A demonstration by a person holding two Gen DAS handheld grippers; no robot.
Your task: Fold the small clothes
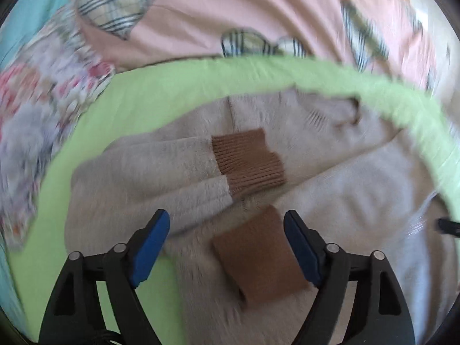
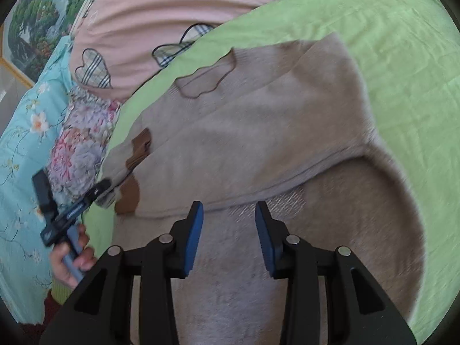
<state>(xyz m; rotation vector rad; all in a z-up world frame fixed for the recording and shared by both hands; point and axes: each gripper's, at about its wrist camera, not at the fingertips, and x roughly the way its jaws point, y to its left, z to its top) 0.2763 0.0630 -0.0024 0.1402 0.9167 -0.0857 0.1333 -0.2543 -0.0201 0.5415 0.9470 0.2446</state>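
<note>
A small beige fuzzy sweater (image 1: pixel 345 172) with brown ribbed cuffs lies on a green sheet (image 1: pixel 138 106). Both sleeves are folded in across the body. One brown cuff (image 1: pixel 250 161) lies in the middle; the other cuff (image 1: pixel 258 256) lies between my left gripper's fingers. My left gripper (image 1: pixel 227 230) is open just above that cuff. In the right wrist view the sweater (image 2: pixel 258 132) fills the centre, cuffs (image 2: pixel 129 192) at its left edge. My right gripper (image 2: pixel 229 215) is open over the sweater's lower part. The left gripper (image 2: pixel 97 189) shows there at the left, held by a hand.
A pink quilt with plaid hearts (image 2: pixel 158 14) lies beyond the sweater. A floral cloth (image 2: pixel 80 143) and a turquoise flowered sheet (image 2: pixel 23 143) lie at the left. A framed picture (image 2: pixel 28 28) stands at the far left. The green sheet (image 2: pixel 402 86) extends right.
</note>
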